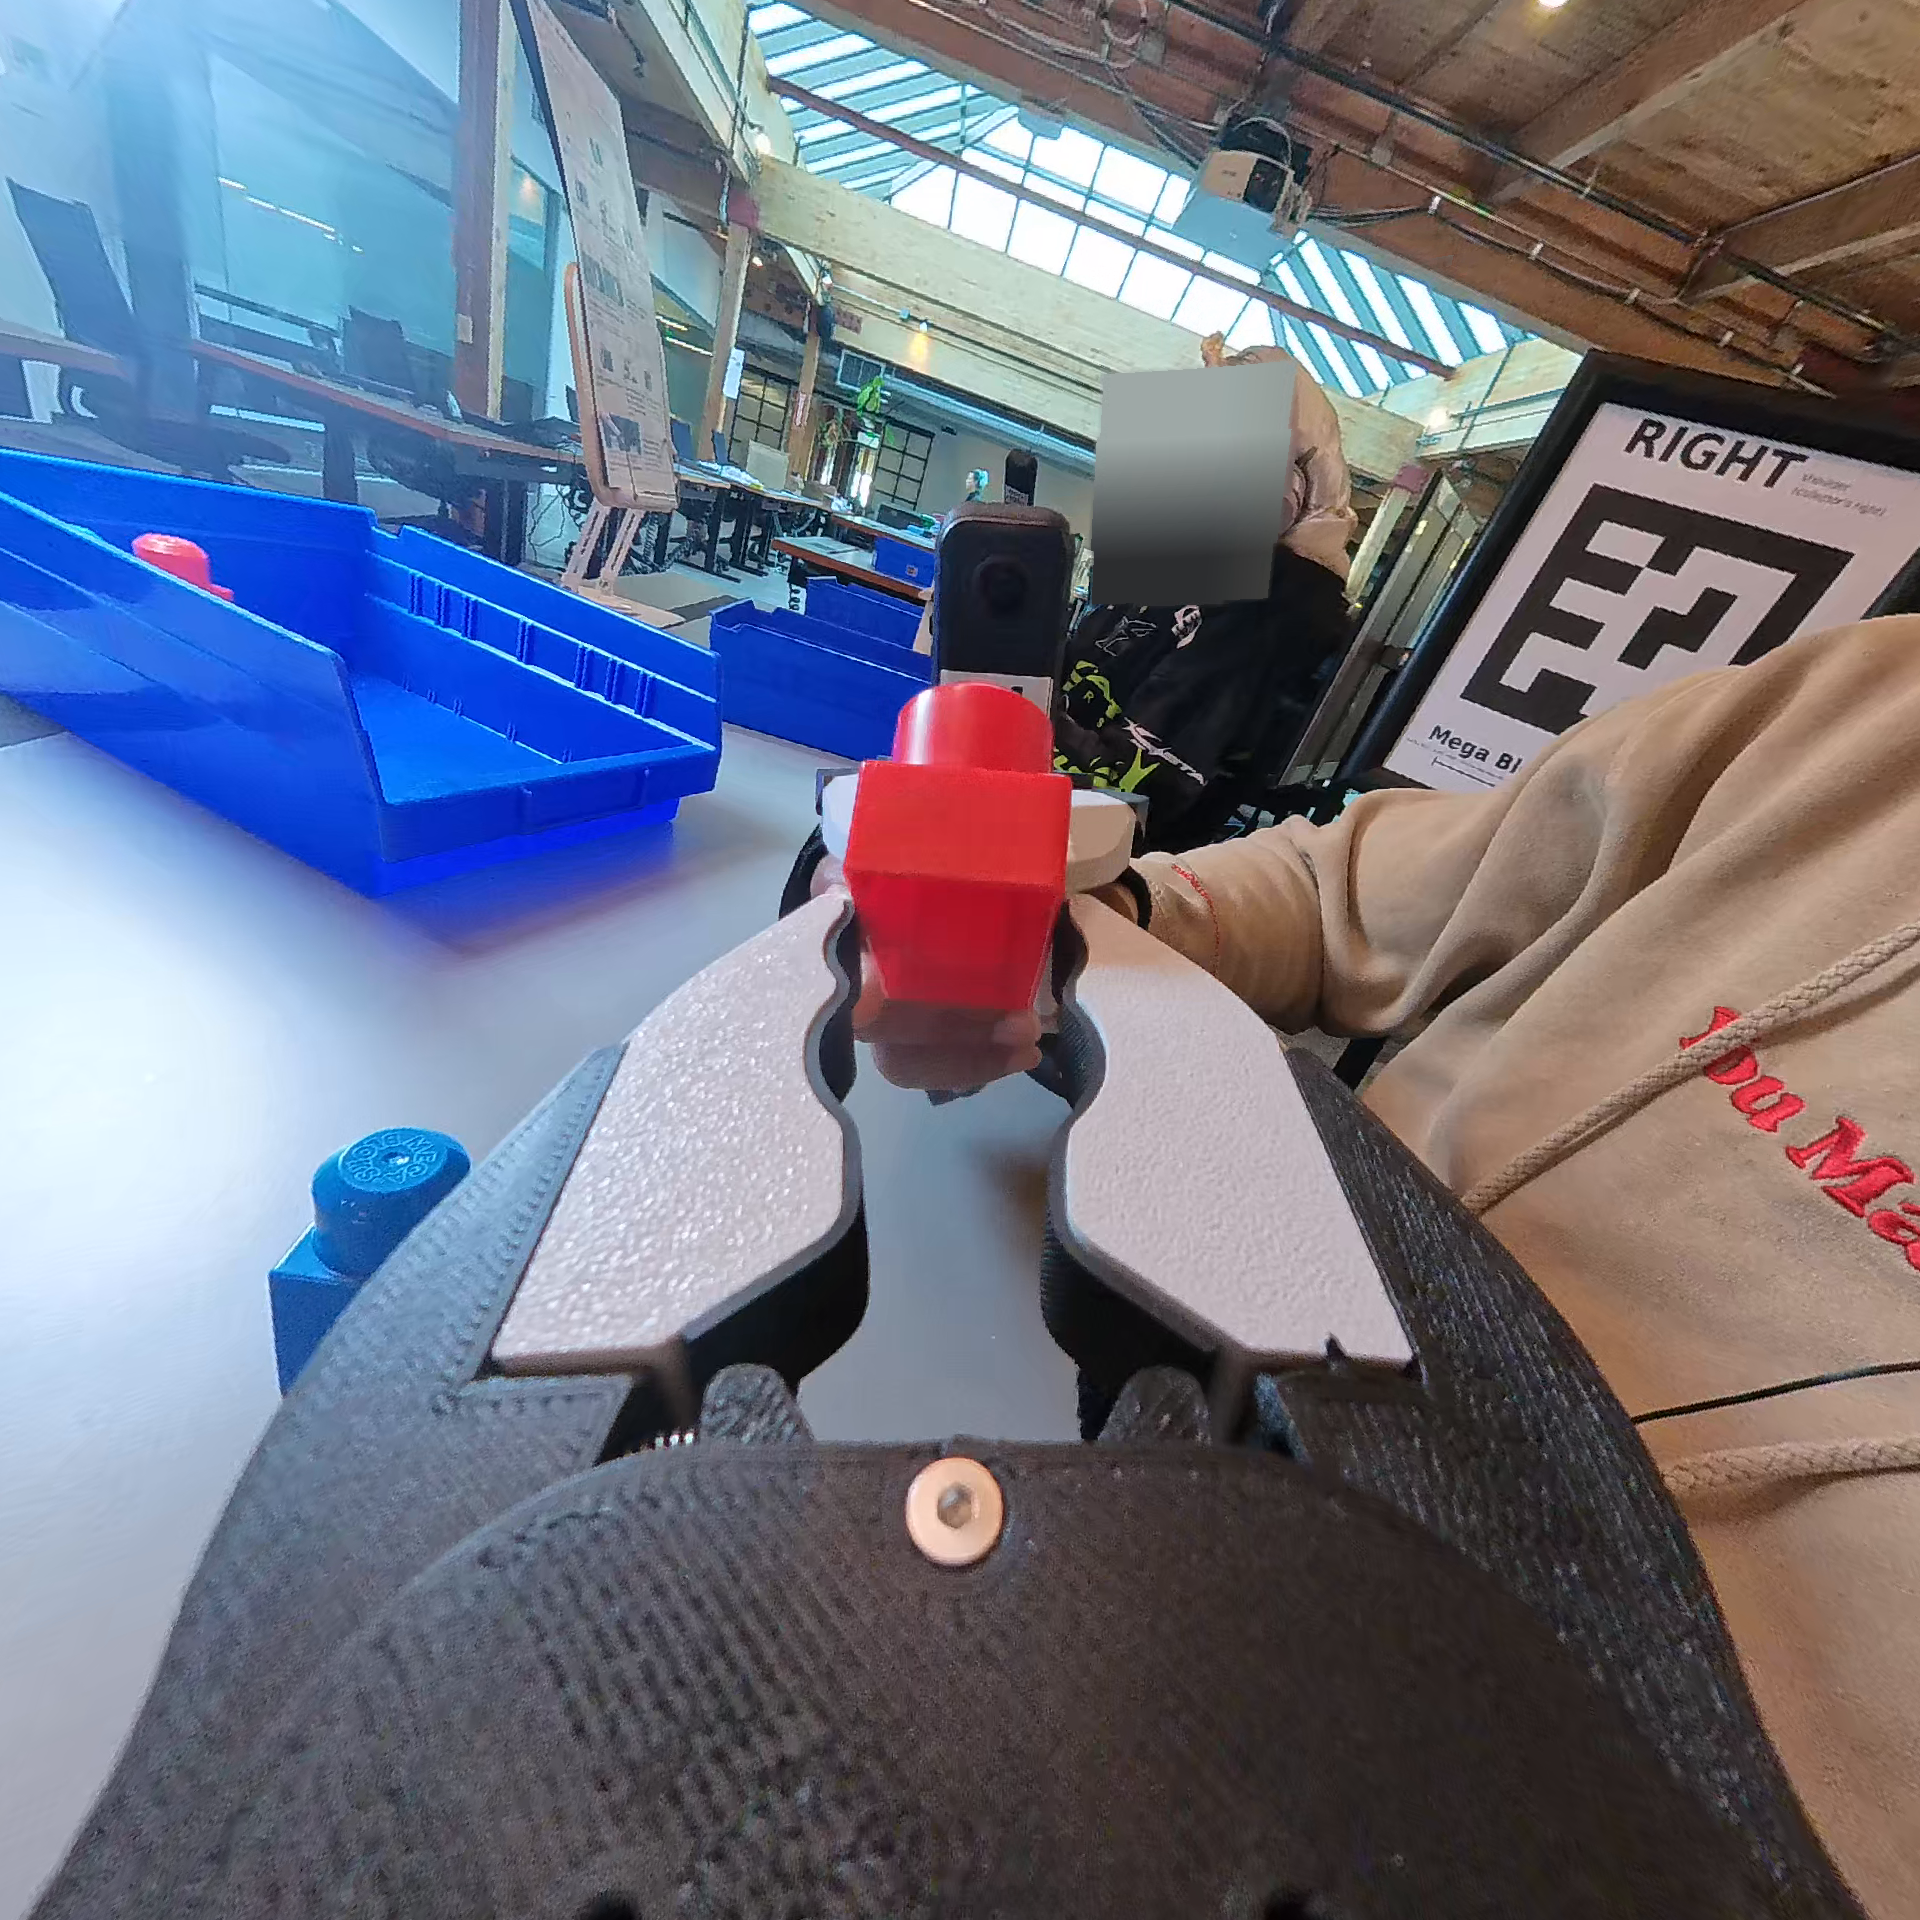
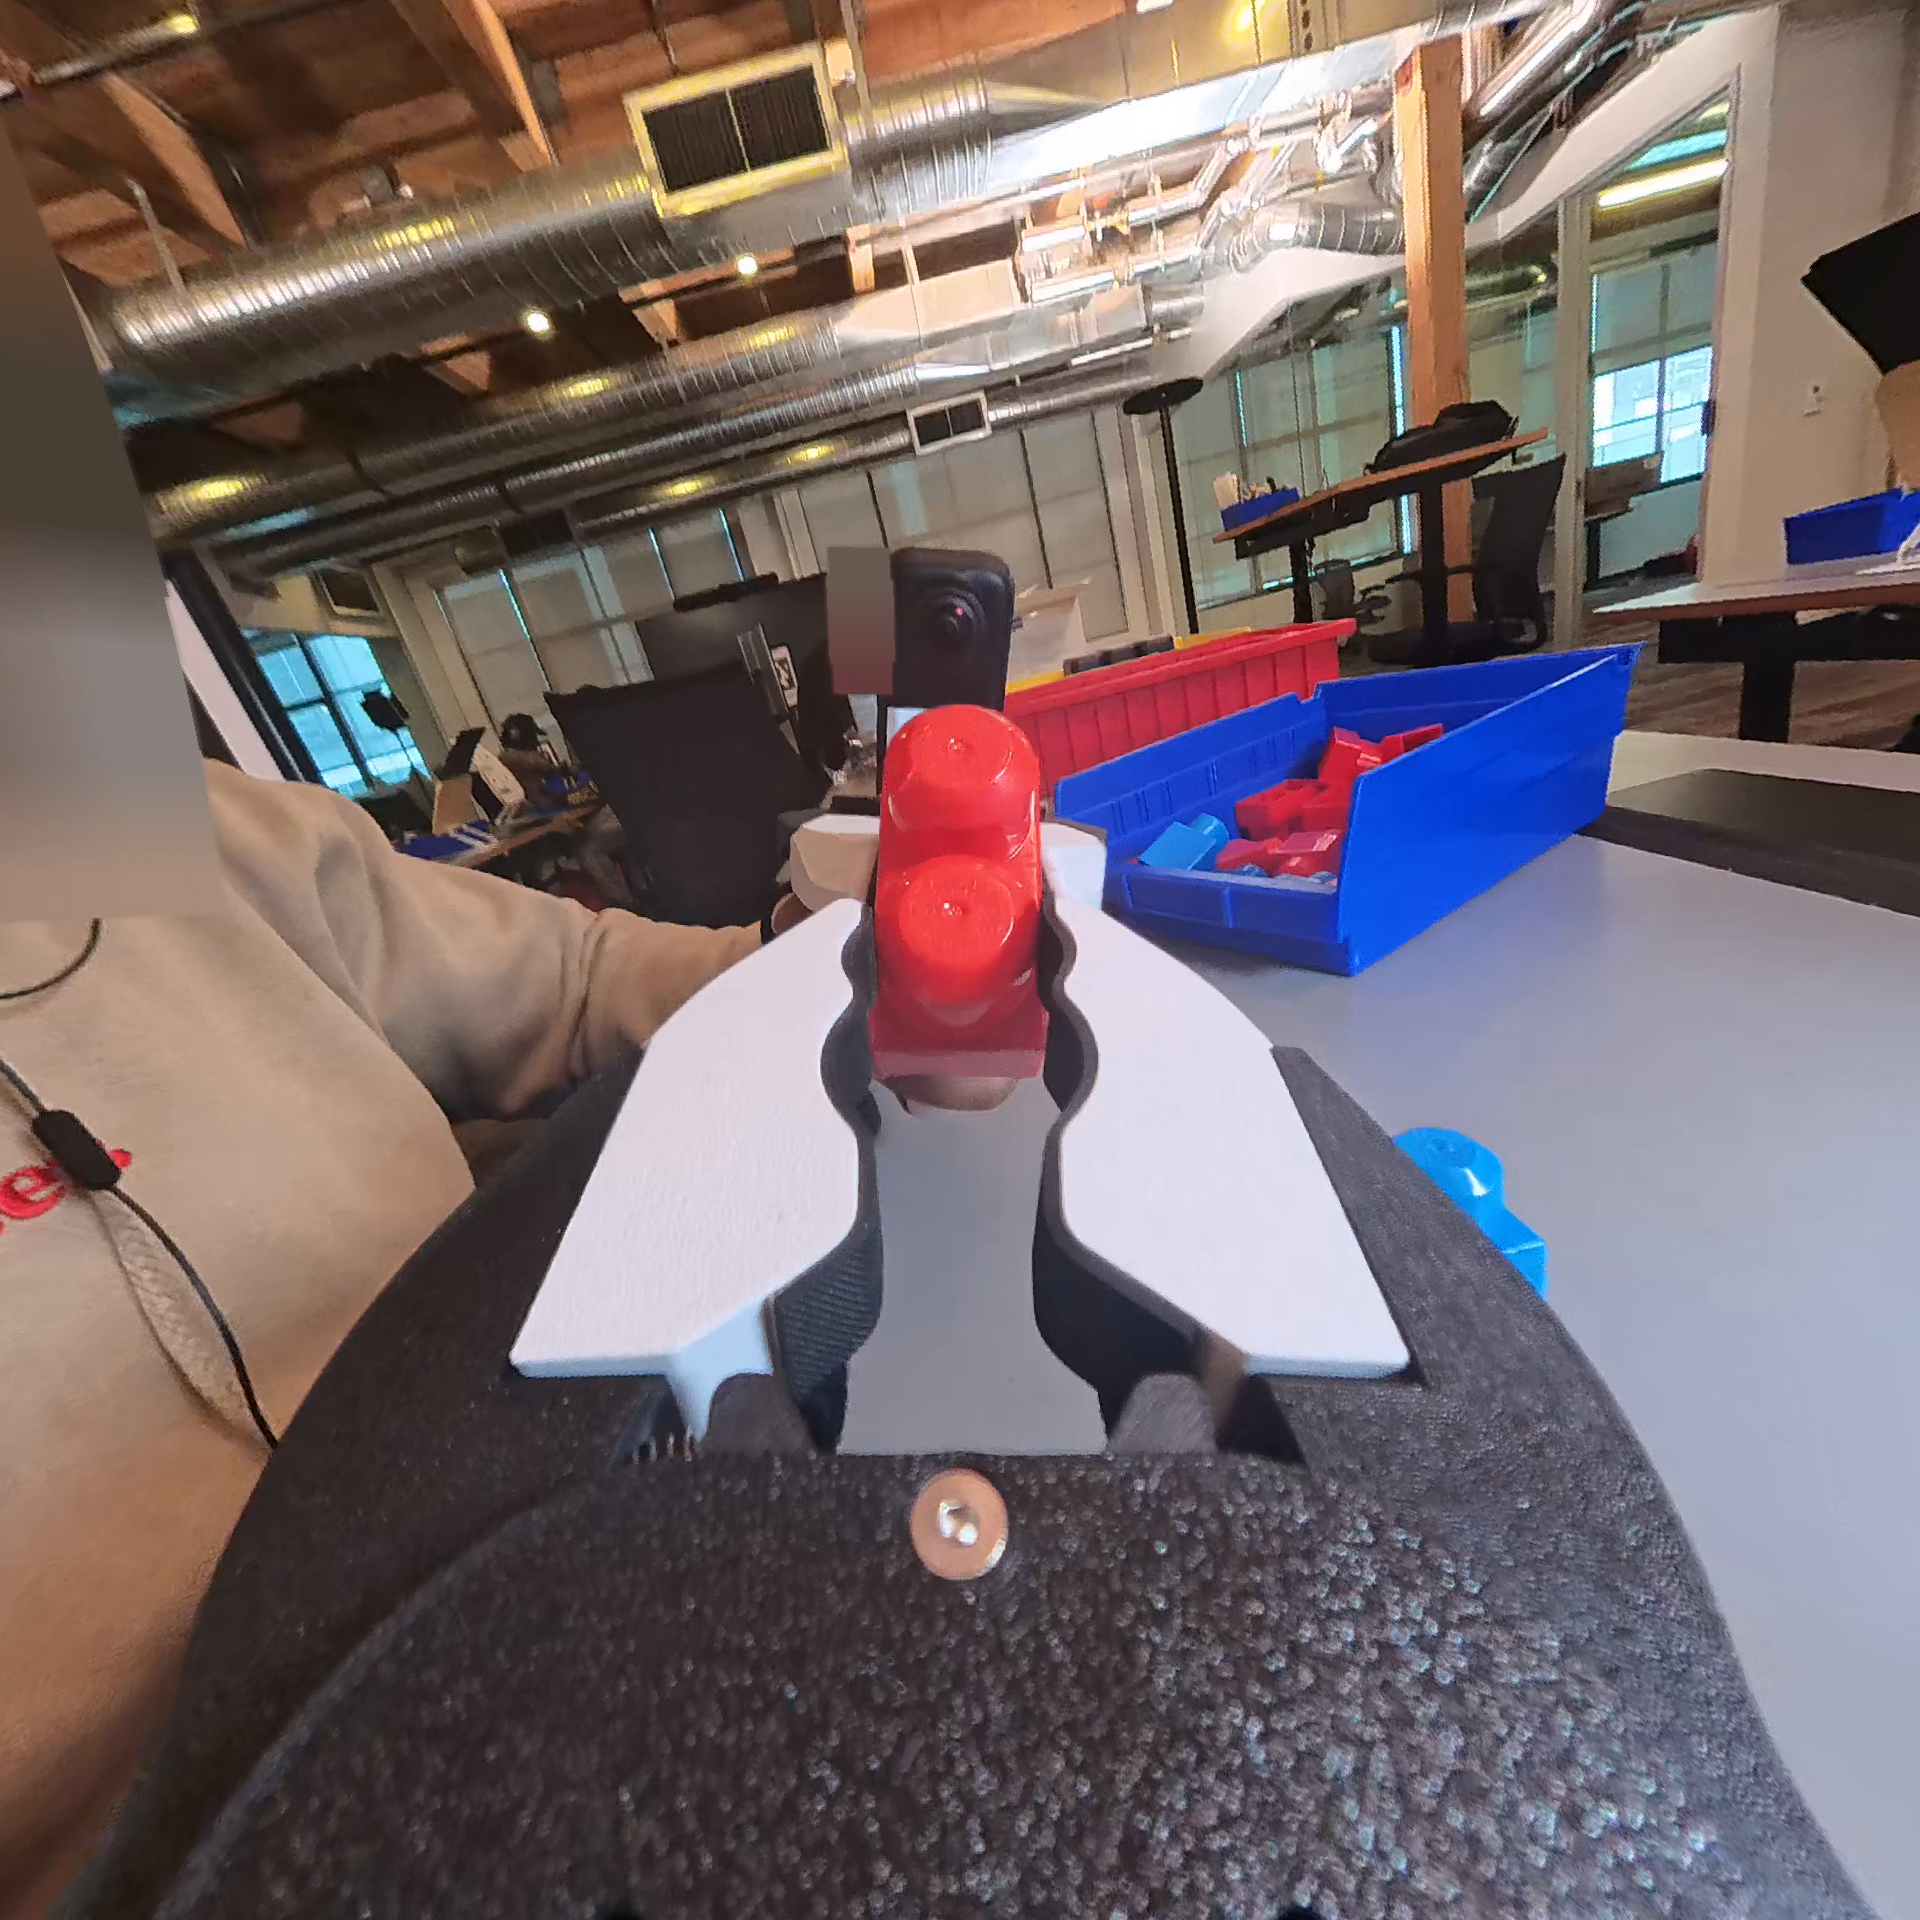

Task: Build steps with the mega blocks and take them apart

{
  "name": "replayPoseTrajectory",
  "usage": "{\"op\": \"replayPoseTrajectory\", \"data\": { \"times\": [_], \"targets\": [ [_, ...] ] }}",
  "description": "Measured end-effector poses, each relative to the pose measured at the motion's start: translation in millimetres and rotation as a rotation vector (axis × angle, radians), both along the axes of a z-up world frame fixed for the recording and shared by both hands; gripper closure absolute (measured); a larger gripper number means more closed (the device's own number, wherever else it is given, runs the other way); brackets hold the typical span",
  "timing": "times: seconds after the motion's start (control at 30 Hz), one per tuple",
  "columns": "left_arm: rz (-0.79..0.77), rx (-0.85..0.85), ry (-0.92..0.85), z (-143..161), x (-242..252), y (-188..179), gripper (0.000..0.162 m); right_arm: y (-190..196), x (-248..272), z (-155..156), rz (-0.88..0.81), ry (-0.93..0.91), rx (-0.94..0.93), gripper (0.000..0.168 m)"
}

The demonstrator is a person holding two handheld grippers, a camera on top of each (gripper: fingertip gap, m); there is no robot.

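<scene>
Tongs facing tip to tip: left tongs [image 1: 961, 935] and right tongs [image 2: 956, 997] each clamped on an end of one red block [image 2: 956, 925], held above grey tabletop [image 1: 208, 1039]. Studs up, long axis running wrist to wrist. Embossed lettering on blue block [image 1: 364, 1226] at 8 o'clock; printed sign [image 1: 1662, 592] at 2 o'clock.

Grippers face each other over the table, both ends of one block taken

Red block [image 1: 956, 894] fills both grips, so no gap between left gripper [image 1: 951, 971] and right gripper [image 2: 956, 997]. Blue block [image 1: 353, 1236] sits just beside the left gripper. Blue bin [image 2: 1455, 831] stands farther off; bare grey table [image 2: 1662, 1091] between.
</scene>
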State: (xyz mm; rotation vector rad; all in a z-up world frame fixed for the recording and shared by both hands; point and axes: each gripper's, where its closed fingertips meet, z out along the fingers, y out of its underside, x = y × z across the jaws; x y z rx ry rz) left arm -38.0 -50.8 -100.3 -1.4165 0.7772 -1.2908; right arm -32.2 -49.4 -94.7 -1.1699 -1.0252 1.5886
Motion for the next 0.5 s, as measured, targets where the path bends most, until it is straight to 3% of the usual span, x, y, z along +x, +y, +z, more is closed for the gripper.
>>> {"op": "replayPoseTrajectory", "data": {
  "times": [0.5],
  "targets": [
    [-0.012, 0.005, -0.016, 3.5, -0.5, -3.3, 0.128, -4.0, -2.3, 0.2, 0.015, 0.014, 0.002, 0.139]
  ]
}}
